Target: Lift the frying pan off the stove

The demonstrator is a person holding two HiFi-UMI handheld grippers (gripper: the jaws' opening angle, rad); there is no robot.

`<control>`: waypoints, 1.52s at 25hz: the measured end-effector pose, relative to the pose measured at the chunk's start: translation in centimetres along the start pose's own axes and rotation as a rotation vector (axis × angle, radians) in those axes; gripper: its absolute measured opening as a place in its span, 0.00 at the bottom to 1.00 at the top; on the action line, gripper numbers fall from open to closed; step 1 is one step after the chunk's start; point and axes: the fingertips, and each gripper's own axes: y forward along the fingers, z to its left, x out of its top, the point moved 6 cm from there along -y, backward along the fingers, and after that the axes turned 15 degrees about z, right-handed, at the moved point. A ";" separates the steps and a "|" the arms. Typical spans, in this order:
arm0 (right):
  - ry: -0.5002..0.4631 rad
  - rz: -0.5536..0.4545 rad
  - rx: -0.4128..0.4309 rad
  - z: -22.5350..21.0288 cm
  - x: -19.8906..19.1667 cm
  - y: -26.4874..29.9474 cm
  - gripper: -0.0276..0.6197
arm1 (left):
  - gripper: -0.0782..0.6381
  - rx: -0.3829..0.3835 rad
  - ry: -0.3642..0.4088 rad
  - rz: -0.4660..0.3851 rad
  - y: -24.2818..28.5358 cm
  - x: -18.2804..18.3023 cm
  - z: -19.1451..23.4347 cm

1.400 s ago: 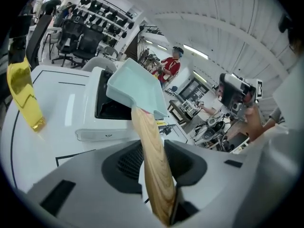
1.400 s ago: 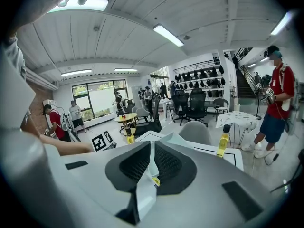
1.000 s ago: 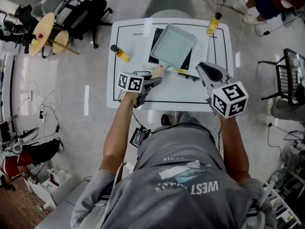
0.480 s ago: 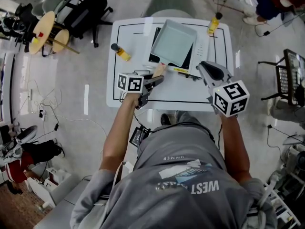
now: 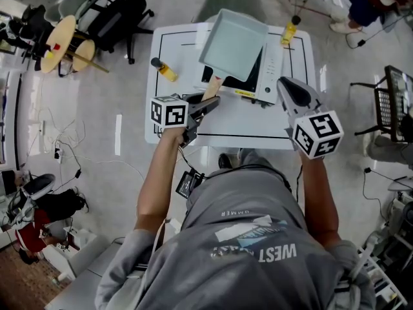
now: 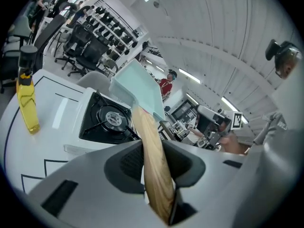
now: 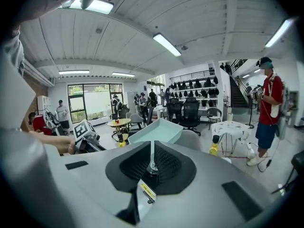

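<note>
The pale green square frying pan (image 5: 233, 36) hangs tilted in the air above the portable gas stove (image 5: 270, 70) at the far side of the white table (image 5: 169, 129). Its wooden handle (image 5: 211, 90) runs back into my left gripper (image 5: 201, 106), which is shut on it. In the left gripper view the handle (image 6: 151, 160) fills the gap between the jaws, with the pan (image 6: 138, 87) above the bare black burner (image 6: 112, 118). My right gripper (image 5: 288, 86) hovers beside the stove's near right corner, jaws together and holding nothing. In the right gripper view the pan (image 7: 156, 132) shows beyond that gripper (image 7: 152, 149).
One yellow bottle (image 5: 163, 70) stands left of the stove, another (image 5: 290, 32) at the table's far right corner. A grey chair (image 5: 229, 2) sits behind the table. Office chairs, a round side table (image 5: 58, 37) and people stand around the room.
The left gripper has risen with the handle, and the pan has come up off the burner and moved toward the far side. The right gripper drifted slightly right and away.
</note>
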 end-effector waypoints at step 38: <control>-0.095 -0.099 -0.138 -0.2 0.7 -3.9 0.05 | 0.25 0.014 0.056 -0.040 -2.3 0.5 -3.8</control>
